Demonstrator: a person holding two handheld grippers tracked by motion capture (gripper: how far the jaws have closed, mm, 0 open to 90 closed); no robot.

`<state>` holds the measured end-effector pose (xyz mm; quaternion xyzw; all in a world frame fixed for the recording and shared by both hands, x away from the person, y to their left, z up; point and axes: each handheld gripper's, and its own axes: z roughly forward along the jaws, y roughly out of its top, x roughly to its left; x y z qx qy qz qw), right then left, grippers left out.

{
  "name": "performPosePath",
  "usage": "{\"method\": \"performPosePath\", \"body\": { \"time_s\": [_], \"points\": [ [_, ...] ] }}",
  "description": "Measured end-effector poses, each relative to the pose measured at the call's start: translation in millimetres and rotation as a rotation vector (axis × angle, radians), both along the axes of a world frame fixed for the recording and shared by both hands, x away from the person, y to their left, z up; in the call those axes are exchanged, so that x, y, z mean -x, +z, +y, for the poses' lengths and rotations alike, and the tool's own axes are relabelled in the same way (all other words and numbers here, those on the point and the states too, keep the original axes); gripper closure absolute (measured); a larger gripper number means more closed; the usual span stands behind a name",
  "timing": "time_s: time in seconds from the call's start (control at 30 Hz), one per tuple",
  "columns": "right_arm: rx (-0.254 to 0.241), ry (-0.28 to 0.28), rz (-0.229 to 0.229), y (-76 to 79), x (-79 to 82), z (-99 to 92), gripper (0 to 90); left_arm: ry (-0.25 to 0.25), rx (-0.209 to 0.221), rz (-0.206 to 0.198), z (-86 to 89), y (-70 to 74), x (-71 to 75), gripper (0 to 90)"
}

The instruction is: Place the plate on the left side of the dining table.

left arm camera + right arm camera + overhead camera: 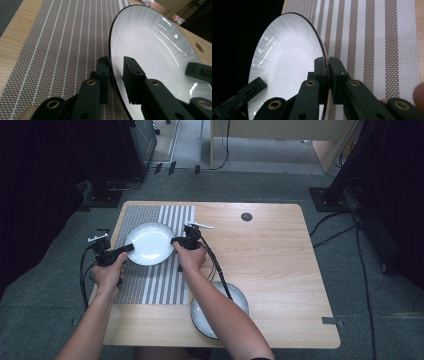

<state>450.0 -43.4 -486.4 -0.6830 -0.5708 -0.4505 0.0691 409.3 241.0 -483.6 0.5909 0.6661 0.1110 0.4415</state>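
high view showed the left gripper [131, 248] and right gripper [176, 241] each clenched on opposite rims of the round white ceramic plate with a dark edge [149, 242], over the striped woven placemat [155, 285] on the wooden counter [280, 270]. grasp looked done; setting the plate down and releasing remained. grey bowl [240, 296] waited nearby.

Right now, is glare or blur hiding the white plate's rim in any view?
High view: soft overall, the white plate washed out but its rim readable. Left gripper view: bright streaks of glare on the plate, its dark rim crisp, nearest fingers slightly soft. Right gripper view: small glints only, rim sharp against the striped mat.
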Motion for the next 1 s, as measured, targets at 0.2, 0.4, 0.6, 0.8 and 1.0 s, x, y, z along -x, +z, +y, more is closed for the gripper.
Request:
{"method": "performPosePath", "body": {
  "time_s": [0.2,0.4,0.6,0.8,1.0],
  "points": [
    [0.01,0.006,0.002,-13.5,-11.0,5.5,86.1,0.034,0.01,0.036,2.5,-9.7,-11.0,76.7],
    [0.038,0.011,-0.008,-19.8,-16.1,10.1,86.1,0.055,0.024,0.064,3.5,-18.6,-17.3,76.8],
    [0.049,0.009,-0.013,-22.5,-22.3,9.6,86.1,0.063,0.018,0.076,1.1,-19.0,-22.8,77.1],
    [0.052,0.009,-0.024,-23.1,-25.3,10.1,86.0,0.054,0.006,0.078,0.9,-19.8,-26.6,76.7],
    [0.055,0.007,-0.027,-26.2,-26.5,10.1,85.4,0.045,-0.005,0.087,0.0,-21.6,-27.1,75.9]
  ]
}}
